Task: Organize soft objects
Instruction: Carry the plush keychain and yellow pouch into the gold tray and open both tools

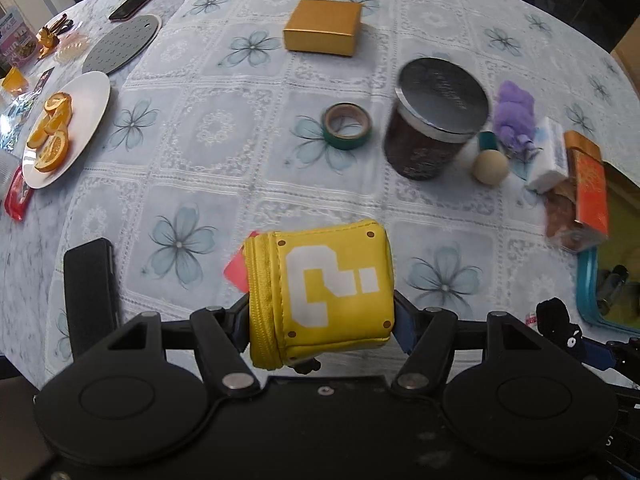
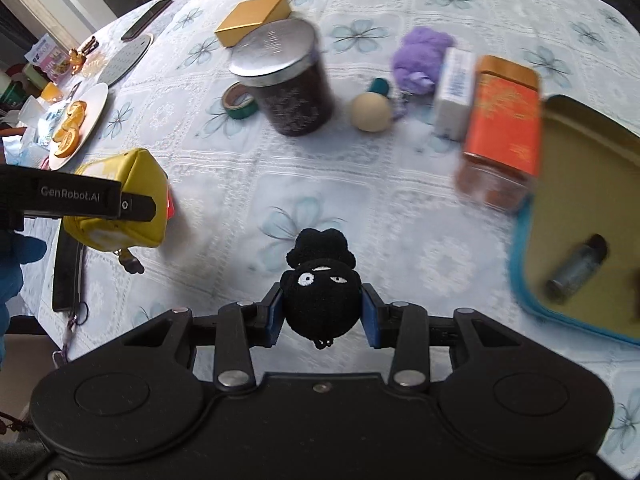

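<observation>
My left gripper [image 1: 322, 310] is shut on a yellow question-mark pouch [image 1: 320, 292], held above the table; a red tag peeks out behind it. The same pouch [image 2: 128, 196] shows at the left of the right wrist view, clamped by the left gripper's fingers [image 2: 136, 206]. My right gripper [image 2: 323, 312] is shut on a black plush ball with stitched eyes [image 2: 320, 300], lifted off the cloth. A purple fluffy toy [image 1: 514, 114] [image 2: 420, 56] lies on the table beyond a cream ball [image 1: 490, 168] [image 2: 371, 112].
A teal-rimmed tray [image 2: 520, 280] with a small bottle [image 2: 576, 268] sits at right. A dark jar [image 1: 434, 120], tape roll [image 1: 347, 126], gold box [image 1: 323, 33], white box [image 2: 456, 92] and orange tin [image 2: 500, 124] stand mid-table. A plate of orange slices [image 1: 92, 100] and a phone [image 1: 89, 300] lie left.
</observation>
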Available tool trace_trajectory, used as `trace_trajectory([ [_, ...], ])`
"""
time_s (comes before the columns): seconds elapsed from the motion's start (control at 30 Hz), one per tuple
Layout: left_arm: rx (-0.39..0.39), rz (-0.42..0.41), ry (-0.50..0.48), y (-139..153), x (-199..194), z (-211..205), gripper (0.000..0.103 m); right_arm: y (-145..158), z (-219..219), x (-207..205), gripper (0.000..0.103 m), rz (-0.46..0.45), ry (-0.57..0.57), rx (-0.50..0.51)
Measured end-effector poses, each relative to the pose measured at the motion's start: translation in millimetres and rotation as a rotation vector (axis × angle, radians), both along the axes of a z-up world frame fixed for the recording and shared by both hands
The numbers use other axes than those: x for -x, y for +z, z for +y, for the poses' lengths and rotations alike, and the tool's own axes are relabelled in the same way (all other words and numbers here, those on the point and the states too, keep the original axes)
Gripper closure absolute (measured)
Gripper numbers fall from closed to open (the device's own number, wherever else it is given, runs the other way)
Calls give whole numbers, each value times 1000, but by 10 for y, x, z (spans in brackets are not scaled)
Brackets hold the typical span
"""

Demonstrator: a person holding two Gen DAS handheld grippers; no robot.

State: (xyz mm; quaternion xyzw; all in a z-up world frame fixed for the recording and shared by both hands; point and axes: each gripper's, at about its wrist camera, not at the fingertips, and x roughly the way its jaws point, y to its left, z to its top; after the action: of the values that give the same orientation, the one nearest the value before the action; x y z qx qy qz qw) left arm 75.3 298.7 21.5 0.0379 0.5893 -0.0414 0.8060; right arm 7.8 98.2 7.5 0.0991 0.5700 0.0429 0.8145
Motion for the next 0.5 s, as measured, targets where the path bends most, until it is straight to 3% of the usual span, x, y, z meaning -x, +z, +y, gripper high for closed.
trace_trajectory([
  [0.27, 79, -64, -163, 357, 434, -1259, 39, 334, -1077, 556, 62, -81, -177, 8],
  [0.5, 128, -144, -297, 634, 574, -2267, 39, 478, -1916, 920, 62, -134, -362, 26],
])
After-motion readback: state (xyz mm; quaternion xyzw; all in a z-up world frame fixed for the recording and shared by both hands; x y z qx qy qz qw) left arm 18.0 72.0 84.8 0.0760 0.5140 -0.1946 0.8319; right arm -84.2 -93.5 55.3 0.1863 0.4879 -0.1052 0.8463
